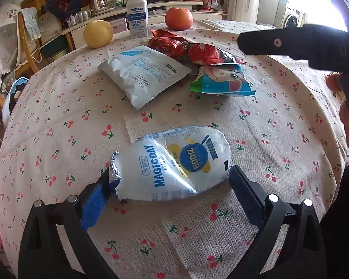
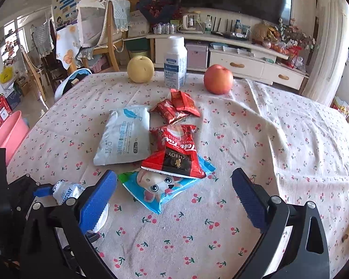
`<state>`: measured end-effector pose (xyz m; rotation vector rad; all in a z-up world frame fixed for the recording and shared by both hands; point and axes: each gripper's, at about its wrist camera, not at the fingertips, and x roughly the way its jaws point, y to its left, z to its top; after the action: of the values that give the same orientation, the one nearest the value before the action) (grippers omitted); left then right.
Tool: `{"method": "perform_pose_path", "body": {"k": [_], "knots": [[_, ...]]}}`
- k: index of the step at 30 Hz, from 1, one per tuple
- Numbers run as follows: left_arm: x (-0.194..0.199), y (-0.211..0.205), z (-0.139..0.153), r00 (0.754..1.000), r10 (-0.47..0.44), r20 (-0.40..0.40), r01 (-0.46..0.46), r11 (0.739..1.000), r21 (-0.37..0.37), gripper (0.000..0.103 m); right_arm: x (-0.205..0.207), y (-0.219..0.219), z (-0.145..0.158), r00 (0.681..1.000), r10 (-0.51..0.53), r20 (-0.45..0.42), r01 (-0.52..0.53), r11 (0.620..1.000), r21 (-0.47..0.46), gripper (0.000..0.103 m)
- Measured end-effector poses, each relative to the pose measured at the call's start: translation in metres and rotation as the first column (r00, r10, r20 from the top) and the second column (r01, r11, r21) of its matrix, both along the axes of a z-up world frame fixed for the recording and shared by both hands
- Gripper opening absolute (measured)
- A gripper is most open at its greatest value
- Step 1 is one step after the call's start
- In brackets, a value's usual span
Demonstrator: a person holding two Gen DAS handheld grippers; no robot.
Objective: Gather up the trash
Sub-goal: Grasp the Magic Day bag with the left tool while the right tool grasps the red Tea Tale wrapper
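Left wrist view: low in the frame, the left tool [image 1: 169, 187] stands spread around the crumpled white-and-blue MAGICDAY plastic pouch [image 1: 174, 162] on the cherry-print table [image 1: 58, 121]. It looks light, soft and slippery, so pinching its puffy middle seems best.

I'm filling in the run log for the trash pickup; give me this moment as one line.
left gripper: open, straddling MAGICDAY pouch | right gripper: open, empty, over blue cartoon wrapper | all on tablecloth
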<state>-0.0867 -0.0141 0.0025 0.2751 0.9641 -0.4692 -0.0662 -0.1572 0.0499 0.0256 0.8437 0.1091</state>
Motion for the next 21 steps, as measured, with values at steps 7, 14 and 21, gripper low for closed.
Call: {"method": "perform_pose_path", "body": {"k": [7, 14, 21], "knots": [[0.015, -0.001, -0.002, 1.0, 0.014, 0.0, -0.014, 1.0, -0.002, 0.099, 0.014, 0.002, -0.018, 0.997, -0.018, -0.07, 0.019, 1.0, 0.015, 0.098], [0.029, 0.003, -0.002, 0.999, 0.049, -0.003, -0.049, 0.999, -0.001, 0.099, 0.033, -0.001, -0.02, 0.998, -0.056, -0.044, 0.056, 0.998, 0.006, 0.098], [0.039, 0.013, -0.002, 0.998, 0.067, -0.008, -0.068, 0.997, -0.025, 0.099, 0.054, 0.003, -0.027, 0.998, -0.058, -0.028, 0.059, 0.998, 0.015, 0.098]]}}
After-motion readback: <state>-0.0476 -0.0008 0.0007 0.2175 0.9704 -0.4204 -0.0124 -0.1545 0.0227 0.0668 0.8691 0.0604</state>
